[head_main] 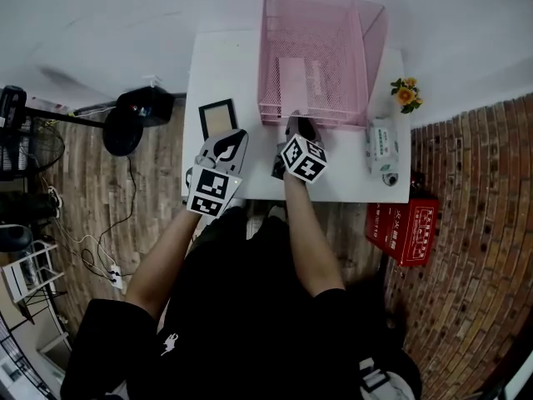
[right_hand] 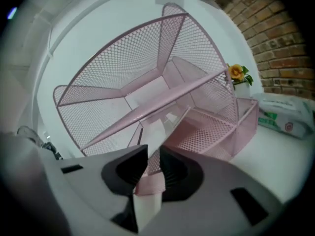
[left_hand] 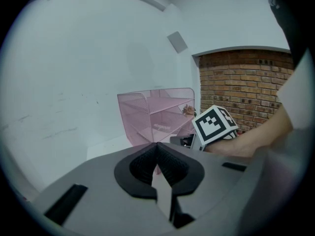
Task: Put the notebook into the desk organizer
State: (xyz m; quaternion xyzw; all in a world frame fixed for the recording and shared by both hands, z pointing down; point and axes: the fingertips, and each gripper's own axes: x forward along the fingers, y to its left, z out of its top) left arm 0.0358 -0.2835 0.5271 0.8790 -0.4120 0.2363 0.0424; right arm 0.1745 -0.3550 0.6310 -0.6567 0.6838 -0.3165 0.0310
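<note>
A pink mesh desk organizer (head_main: 321,57) stands at the back of the white table (head_main: 225,65); it also shows as the pink organizer (left_hand: 157,114) and fills the right gripper view (right_hand: 147,82). The pink-and-white notebook (head_main: 293,86) lies flat on the organizer's bottom shelf. Its near edge (right_hand: 152,136) runs between the jaws of my right gripper (right_hand: 153,154), which stand slightly apart and do not clamp it. In the head view my right gripper (head_main: 298,126) is at the organizer's front opening. My left gripper (head_main: 231,140) hovers left of it, shut and empty (left_hand: 157,146).
A small framed picture (head_main: 218,118) lies on the table left of the organizer. A tissue pack (head_main: 382,140) and a little flower pot (head_main: 405,93) sit to the organizer's right. A red box (head_main: 403,227) stands on the floor beside the brick wall.
</note>
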